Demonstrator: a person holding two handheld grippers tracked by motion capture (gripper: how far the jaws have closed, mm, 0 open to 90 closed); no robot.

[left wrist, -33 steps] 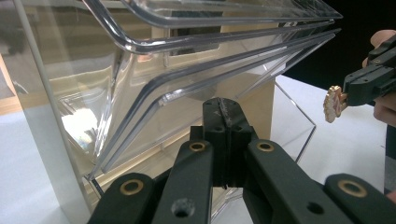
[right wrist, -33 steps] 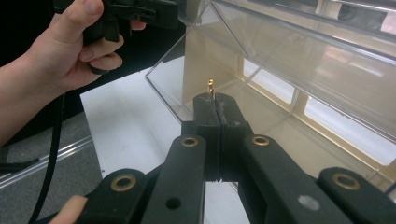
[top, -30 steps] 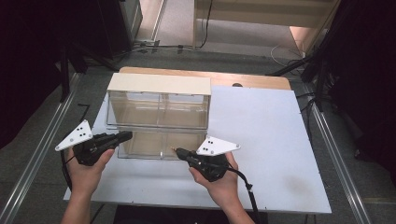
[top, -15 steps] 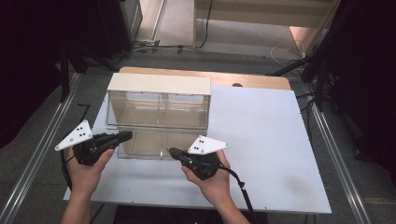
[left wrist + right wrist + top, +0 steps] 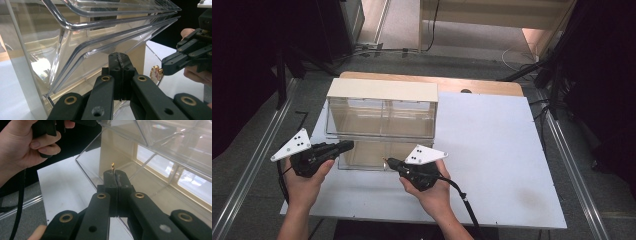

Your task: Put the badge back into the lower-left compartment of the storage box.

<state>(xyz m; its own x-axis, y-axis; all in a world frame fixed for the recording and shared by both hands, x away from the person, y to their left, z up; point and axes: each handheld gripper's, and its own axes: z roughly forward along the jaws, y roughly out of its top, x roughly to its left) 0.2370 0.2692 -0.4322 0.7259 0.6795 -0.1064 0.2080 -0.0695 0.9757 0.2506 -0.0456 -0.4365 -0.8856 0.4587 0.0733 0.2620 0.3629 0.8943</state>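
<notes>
- Near the table's point(image 5: 492, 150) near edge, towards the left corner: left gripper point(image 5: 351, 144), jaws pressed flat together with nothing visible between them, tips at the left front corner of the pulled-out lower drawer point(image 5: 367, 154). Cannot tell if touching the wall or only just beside it.
- Near the middle of the near edge: right gripper point(image 5: 386, 160), jaws closed tight on a small gold piece point(image 5: 112, 166), only a little of it standing out above the tips.
- In the left gripper view, same gold piece looking round and flat, hanging at the jaw tips just outside the drawer's clear front wall, not yet over the opening.
- Just beyond both grippers: the lower drawer, clear plastic, drawn out towards the near edge, open at the top, seemingly empty inside.
- Step in hand, as a judgement: dropping the gold piece into this drawer.
- To do it well: lift the right jaws a little above the front rim, carry them forward past the wall, then lower before opening, so that the piece falls a short way and does not bounce on the hard plastic.
- Keep the left jaws steady against the drawer corner, to stop it sliding back during the drop.
- Open the right jaws slowly; such a thin piece may stick to one side.
- Farther off, near the table's far left corner: the clear cabinet with cream top point(image 5: 382, 90), its upper drawers point(image 5: 382, 117) closed and hanging over the back of the open drawer; keep the gripper low and forward to avoid knocking them.
</notes>
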